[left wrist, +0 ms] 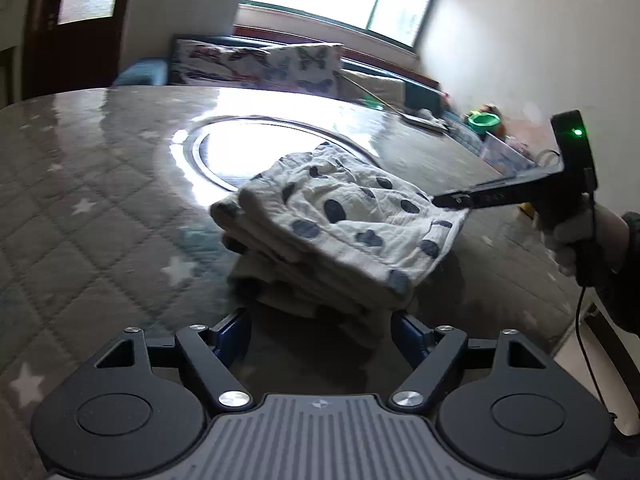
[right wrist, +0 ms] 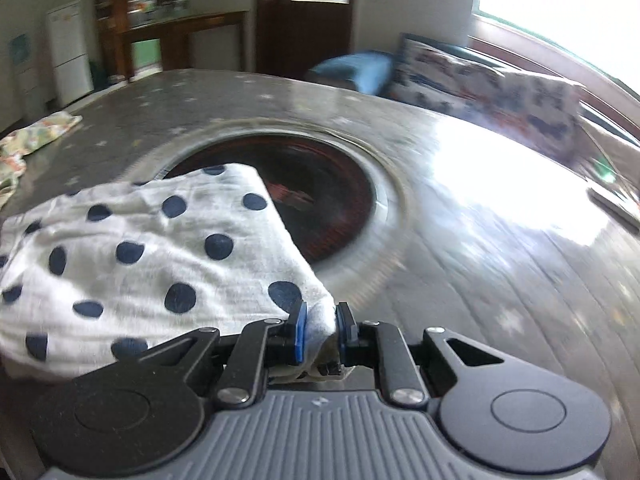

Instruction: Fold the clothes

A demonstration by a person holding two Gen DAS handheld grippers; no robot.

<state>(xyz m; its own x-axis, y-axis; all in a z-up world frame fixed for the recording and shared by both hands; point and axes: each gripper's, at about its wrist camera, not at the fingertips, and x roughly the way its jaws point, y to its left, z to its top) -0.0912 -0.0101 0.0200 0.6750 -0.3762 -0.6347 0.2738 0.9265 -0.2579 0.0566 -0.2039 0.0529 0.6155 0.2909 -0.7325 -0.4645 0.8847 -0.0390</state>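
- Table (left wrist: 80, 184), one: round, under a grey quilted cover with pale stars; a circular inset (right wrist: 320, 200) sits at its centre.
- Polka-dot garment (left wrist: 340, 232), one: white with navy dots, folded in several layers, lying on the table at the inset's near rim; in the left wrist view its long axis runs from upper left to lower right.
- Floral cloth (right wrist: 36, 136), one: at the table's far left edge, well apart.
- Left gripper (left wrist: 322, 332), one: jaws spread wide, nothing between them, just short of the garment.
- Right gripper (right wrist: 322, 332), one: clenched on a garment corner.
- Writing: none legible.
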